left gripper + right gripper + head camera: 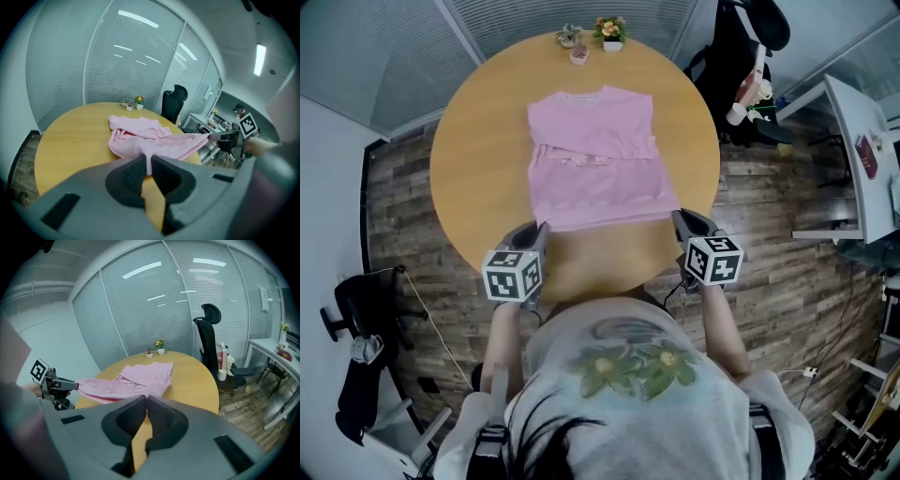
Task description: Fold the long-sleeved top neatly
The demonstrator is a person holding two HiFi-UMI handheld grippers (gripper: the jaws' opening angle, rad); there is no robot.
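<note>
A pink long-sleeved top [595,159] lies on the round wooden table [478,159], collar at the far side, with its sleeves folded in across the front. My left gripper [540,231] is shut on the near left corner of the hem, and my right gripper [677,217] is shut on the near right corner. In the left gripper view the pink top [140,136] runs into the closed jaws of the left gripper [148,161], and the hem stretches across to the right gripper [220,137]. In the right gripper view the right gripper [145,400] pinches the top [136,378], and the left gripper [65,385] holds the other corner.
Two small potted plants [609,30] [572,37] stand at the table's far edge. A black office chair [741,66] and a white desk [862,159] are at the right. Another dark chair [356,347] stands on the wood floor at the left.
</note>
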